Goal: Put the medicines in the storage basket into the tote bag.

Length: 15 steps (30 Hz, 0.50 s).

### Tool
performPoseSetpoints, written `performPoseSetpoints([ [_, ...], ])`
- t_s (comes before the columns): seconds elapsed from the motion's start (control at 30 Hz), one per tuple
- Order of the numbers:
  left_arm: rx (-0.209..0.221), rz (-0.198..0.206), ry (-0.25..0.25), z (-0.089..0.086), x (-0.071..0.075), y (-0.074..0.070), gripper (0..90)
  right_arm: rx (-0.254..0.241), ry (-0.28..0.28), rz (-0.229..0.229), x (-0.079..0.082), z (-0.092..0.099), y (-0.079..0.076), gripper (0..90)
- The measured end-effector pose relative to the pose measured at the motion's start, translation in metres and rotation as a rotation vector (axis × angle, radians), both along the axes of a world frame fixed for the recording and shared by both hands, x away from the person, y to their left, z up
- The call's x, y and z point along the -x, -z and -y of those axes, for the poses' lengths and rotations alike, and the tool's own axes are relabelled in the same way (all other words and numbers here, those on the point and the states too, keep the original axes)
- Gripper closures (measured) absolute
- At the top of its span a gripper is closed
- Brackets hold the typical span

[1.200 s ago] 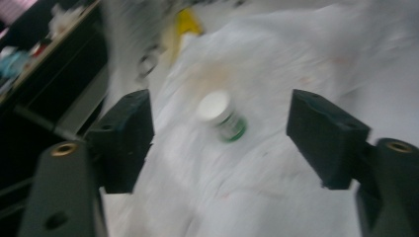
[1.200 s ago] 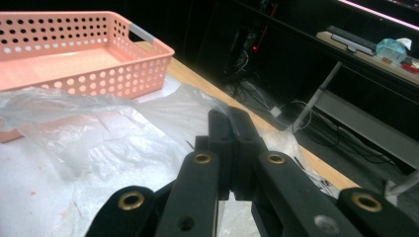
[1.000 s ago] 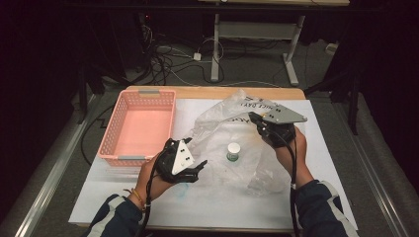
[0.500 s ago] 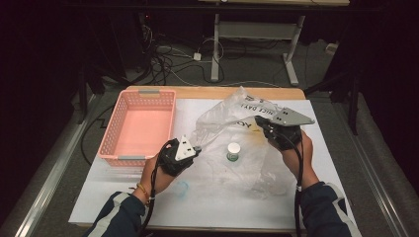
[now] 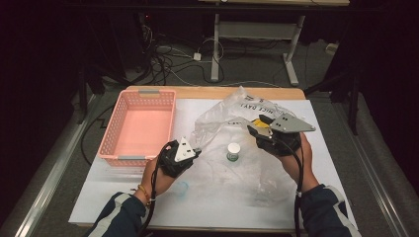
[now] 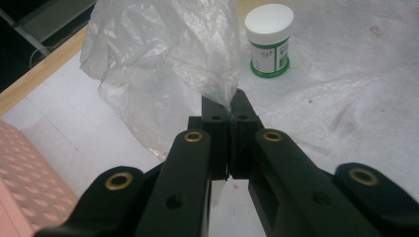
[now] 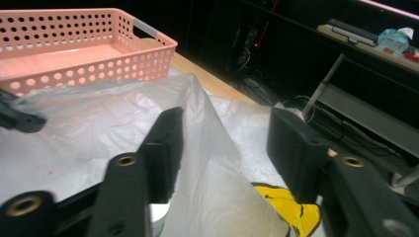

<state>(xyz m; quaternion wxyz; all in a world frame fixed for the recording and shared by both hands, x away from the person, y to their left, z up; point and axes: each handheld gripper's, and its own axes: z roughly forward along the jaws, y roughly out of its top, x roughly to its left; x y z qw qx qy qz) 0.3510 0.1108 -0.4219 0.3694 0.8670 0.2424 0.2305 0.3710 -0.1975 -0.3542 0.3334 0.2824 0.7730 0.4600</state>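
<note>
A crumpled clear plastic bag (image 5: 225, 118) with black lettering lies on the white table cover. A small jar (image 5: 233, 151) with a white lid and green label stands upright under or inside the film. My left gripper (image 5: 197, 149) is shut on the bag's left edge; in the left gripper view the film (image 6: 163, 54) rises from the closed jaws of the gripper (image 6: 230, 106), with the jar (image 6: 269, 39) beyond. My right gripper (image 5: 252, 127) has just been opening. Its jaws (image 7: 227, 118) stand apart with bag film (image 7: 99, 123) loose between them.
A pink perforated basket (image 5: 117, 157) stands at the table's left, holding nothing, and is seen again as the basket (image 7: 99, 64) in the right gripper view. A yellow patch (image 7: 281, 205) lies under the bag near the right gripper. Cables and desk legs lie beyond the table's far edge.
My left gripper's jaws went from apart to closed on the bag's edge. The right gripper's jaws have parted from the film. Neither hand has shifted much.
</note>
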Motion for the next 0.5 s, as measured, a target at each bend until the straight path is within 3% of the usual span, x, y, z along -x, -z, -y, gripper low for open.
performPoseSetpoints([
  [0.17,-0.003,0.002,-0.009,0.0,-0.001,0.001,86.4,-0.034,-0.002,0.035,0.022,0.01,-0.011,37.8],
  [0.27,-0.011,0.001,-0.007,0.0,-0.001,0.002,86.4,-0.04,-0.032,0.024,0.038,0.016,-0.012,34.8],
  [0.37,-0.014,0.001,-0.006,0.001,-0.001,0.003,86.4,-0.031,-0.093,-0.028,0.056,0.02,-0.002,33.6],
  [0.5,-0.024,0.0,-0.007,0.005,-0.001,0.005,86.4,0.025,-0.186,-0.1,0.083,0.024,0.017,31.0],
])
